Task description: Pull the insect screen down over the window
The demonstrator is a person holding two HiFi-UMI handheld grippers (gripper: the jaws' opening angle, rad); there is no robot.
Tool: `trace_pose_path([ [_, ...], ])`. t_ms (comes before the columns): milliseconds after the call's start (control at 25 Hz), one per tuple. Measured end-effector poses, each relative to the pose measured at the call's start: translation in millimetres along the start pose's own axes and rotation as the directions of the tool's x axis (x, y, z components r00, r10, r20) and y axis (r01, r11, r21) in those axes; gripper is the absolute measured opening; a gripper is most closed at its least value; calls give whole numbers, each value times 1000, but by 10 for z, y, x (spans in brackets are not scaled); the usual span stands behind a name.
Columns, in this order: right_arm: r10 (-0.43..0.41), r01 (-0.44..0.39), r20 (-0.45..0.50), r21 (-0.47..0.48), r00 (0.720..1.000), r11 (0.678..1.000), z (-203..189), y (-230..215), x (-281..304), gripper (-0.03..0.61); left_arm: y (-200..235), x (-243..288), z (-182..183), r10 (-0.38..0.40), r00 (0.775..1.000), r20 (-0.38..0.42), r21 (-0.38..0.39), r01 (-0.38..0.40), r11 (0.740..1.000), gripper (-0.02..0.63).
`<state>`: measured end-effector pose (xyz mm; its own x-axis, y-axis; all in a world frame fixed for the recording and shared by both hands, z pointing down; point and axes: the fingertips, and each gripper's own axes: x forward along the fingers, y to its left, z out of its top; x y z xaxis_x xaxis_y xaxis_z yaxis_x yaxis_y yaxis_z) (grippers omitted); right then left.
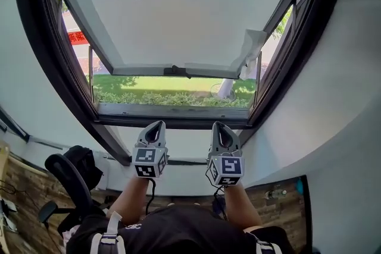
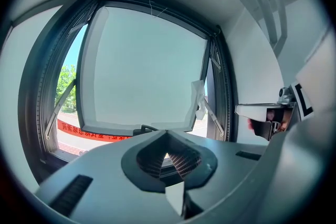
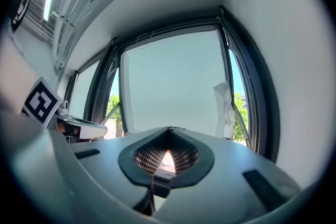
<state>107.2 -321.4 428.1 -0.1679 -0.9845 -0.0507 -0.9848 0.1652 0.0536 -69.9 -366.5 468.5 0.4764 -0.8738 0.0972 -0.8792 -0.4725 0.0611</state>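
Jaws shut and empty on left hand-held gripper (image 1: 156, 128) and right hand-held gripper (image 1: 219, 127). Both sit at 6 o'clock below the window (image 1: 172, 122), prepping a reach I guess.

The print on the red banner (image 1: 77, 38) outside, far left, is too small for me to read. In its own view my left gripper (image 2: 167, 132) hides the window frame's (image 2: 224, 92) lower edge. My right gripper (image 3: 168, 128) does the same in its view. The white scrap (image 1: 255, 44) at the sash's right corner is too indistinct to identify. The office chair (image 1: 70, 178), near left, is partly hidden behind my body, which the head view's lower edge cuts off.
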Motion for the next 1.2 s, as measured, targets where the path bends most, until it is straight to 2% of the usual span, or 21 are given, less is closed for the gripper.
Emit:
trace_pose_path([
  [200, -13, 13, 6, -8, 1000, 1000, 11, -249, 104, 6, -52, 131, 108, 21, 1000, 15, 11, -21, 1000, 3],
  [360, -20, 20, 7, -46, 1000, 999, -1, -388, 163, 6, -70, 205, 129, 22, 1000, 3, 59, -22, 998, 3],
  [520, -18, 18, 1, -190, 1000, 982, 108, -511, 256, 6, 12, 268, 297, 51, 999, 10, 191, -52, 980, 3],
  [600, -18, 14, -10, -337, 1000, 941, 162, -545, 292, 6, 33, 298, 375, 66, 998, 2, 301, -63, 951, 5],
  [640, -19, 9, -18, -432, 1000, 902, 190, -560, 305, 6, 44, 314, 407, 79, 997, 0, 374, -73, 924, 5],
  [680, -18, 1, -28, -529, 999, 849, 218, -571, 312, 6, 55, 329, 442, 98, 995, 3, 461, -88, 883, 5],
  [720, -16, -12, -39, -619, 999, 785, 236, -577, 313, 6, 61, 339, 481, 118, 993, 10, 560, -103, 822, 5],
  [760, -14, -26, -51, -698, 999, 716, 245, -583, 305, 6, 54, 346, 522, 136, 991, 20, 665, -115, 738, 5],
  [840, -24, -40, -66, -816, 998, 577, 261, -628, 289, 6, 15, 355, 620, 163, 986, 45, 834, -127, 536, 15],
  [880, -32, -45, -72, -855, 997, 516, 273, -670, 291, 6, -4, 363, 679, 170, 984, 55, 882, -128, 454, 15],
  [920, -36, -60, -87, -881, 996, 470, 279, -716, 302, 8, -14, 374, 731, 171, 984, 57, 907, -123, 402, 17],
  [960, -33, -90, -116, -891, 993, 444, 274, -762, 317, 8, -18, 387, 767, 168, 984, 52, 919, -113, 377, 24],
  [1000, -24, -132, -159, -889, 987, 439, 264, -803, 335, 10, -21, 401, 784, 161, 986, 41, 925, -98, 366, 55],
  [1080, -3, -214, -241, -866, 971, 452, 268, -869, 360, 137, -16, 426, 775, 151, 988, 19, 936, -71, 346, 121],
  [1160, -4, -236, -266, -863, 964, 447, 335, -928, 367, 203, 25, 440, 766, 157, 988, 11, 941, -64, 334, 168],
  [1200, -9, -222, -252, -869, 968, 441, 397, -955, 372, 213, 56, 442, 789, 165, 986, 16, 940, -71, 334, 199],
])
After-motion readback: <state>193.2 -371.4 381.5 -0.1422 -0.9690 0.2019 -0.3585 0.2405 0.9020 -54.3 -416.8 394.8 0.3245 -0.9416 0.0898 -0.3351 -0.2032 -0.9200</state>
